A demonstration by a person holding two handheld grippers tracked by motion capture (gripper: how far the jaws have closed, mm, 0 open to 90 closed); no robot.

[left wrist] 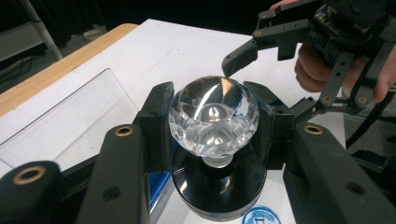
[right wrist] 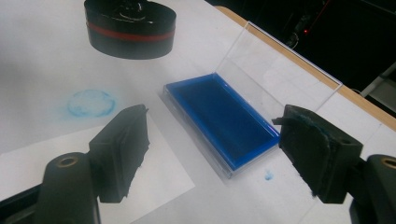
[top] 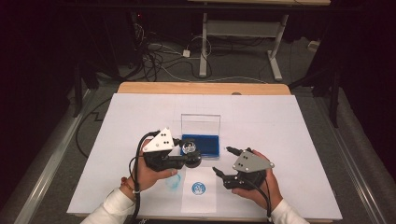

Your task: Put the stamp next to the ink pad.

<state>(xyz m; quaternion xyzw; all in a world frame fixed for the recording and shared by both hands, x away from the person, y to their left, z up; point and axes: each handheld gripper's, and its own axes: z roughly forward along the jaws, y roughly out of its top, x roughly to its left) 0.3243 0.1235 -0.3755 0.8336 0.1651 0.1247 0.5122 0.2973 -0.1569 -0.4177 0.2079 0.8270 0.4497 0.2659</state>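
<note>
A stamp with a clear faceted crystal knob [left wrist: 212, 109] and a round black base [left wrist: 219, 189] hangs just above the table, and my left gripper [top: 190, 156] is shut on the knob. In the right gripper view the base [right wrist: 130, 28] shows a red stripe. Just behind it lies a blue ink pad [top: 201, 143] in a clear case with its lid [top: 201, 123] raised. My right gripper [top: 222, 159] stands open to the right of the stamp with nothing between its fingers. A small white paper [top: 198, 189] with a round blue stamp print lies near the front edge.
A pale blue round smudge [top: 173, 182] marks the white table sheet [top: 280, 121] left of the paper. A small blue ink spot [right wrist: 268, 176] sits beside the ink pad case. The wooden table edge [top: 201, 87] runs along the back, with cables and a desk frame beyond.
</note>
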